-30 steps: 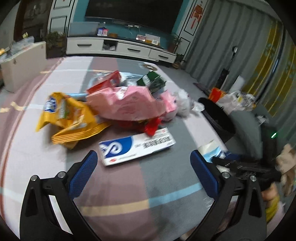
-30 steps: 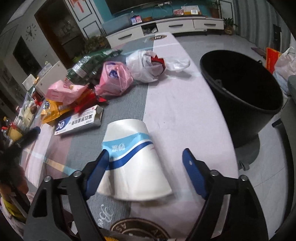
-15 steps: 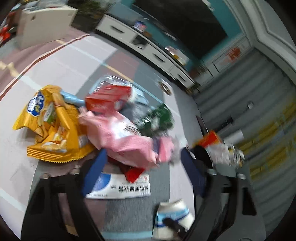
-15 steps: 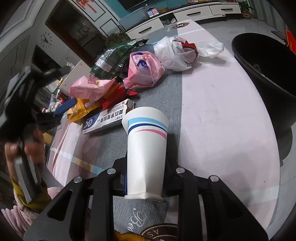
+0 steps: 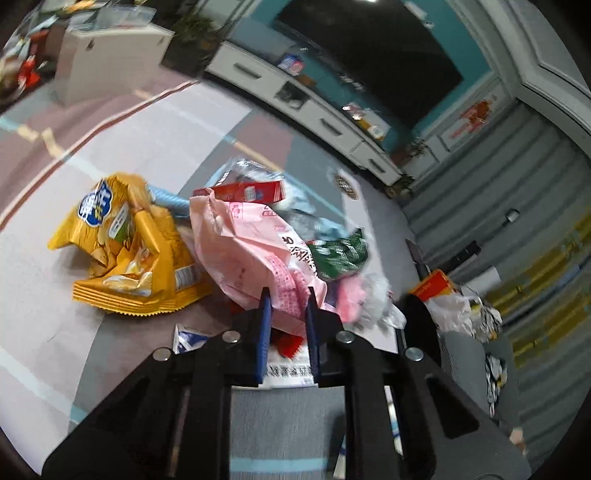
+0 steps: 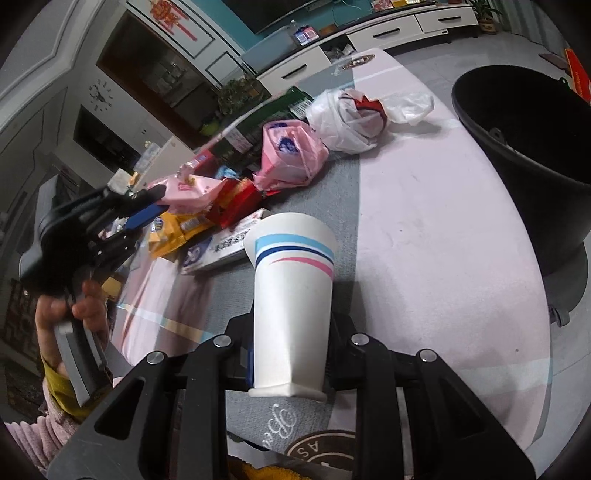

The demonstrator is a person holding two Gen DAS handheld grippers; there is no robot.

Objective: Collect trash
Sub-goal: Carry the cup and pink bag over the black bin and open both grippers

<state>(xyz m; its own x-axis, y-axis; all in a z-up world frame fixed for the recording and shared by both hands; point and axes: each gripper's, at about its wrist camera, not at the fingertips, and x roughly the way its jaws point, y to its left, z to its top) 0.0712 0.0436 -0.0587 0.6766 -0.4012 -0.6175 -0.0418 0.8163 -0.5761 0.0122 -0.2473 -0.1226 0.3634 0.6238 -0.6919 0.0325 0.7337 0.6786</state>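
A heap of trash lies on the patterned table cloth. My left gripper is over the heap, and its jaws are closing with a corner of the crumpled pink wrapper pinched between the blue pads. The right wrist view shows the same left gripper at that pink wrapper, held by a hand. My right gripper is shut on a white paper cup with blue and pink stripes, held off the table with its rim towards the camera. A black bin stands beside the table on the right.
Around the pink wrapper lie a yellow chip bag, a red box, a green packet and a blue-and-white carton. A pink plastic bag and a white plastic bag sit farther back. A TV cabinet lies beyond.
My left gripper rolled, moved in over the heap and closed from wide open onto the pink wrapper. My right gripper closed on the cup, which lay on its side, and raised it.
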